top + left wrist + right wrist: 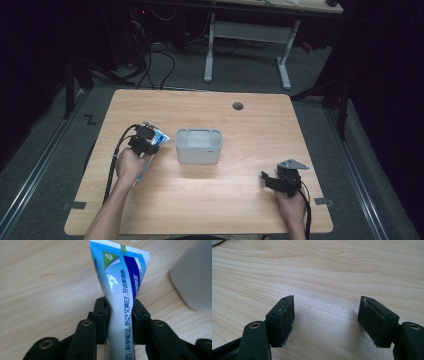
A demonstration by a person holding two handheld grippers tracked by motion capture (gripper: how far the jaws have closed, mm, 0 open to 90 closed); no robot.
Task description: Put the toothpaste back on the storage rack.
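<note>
A blue and white toothpaste tube (120,287) with printed characters runs up between the pads of my left gripper (120,315), which is shut on its narrow middle. From above, that left gripper (145,141) sits at the table's left with the tube (160,136) poking out toward a grey plastic bin (198,146). The bin's pale wall (195,277) shows at the right of the left gripper view. My right gripper (327,320) hovers just over bare wood with its jaws wide apart and nothing between them. In the high view the right gripper (270,179) is at the front right.
The wooden table (250,125) has a round cable hole (238,106) near its far edge. Beyond it stand a white desk frame (247,37) and loose cables on a grey floor. Bare wood lies between the bin and the right gripper.
</note>
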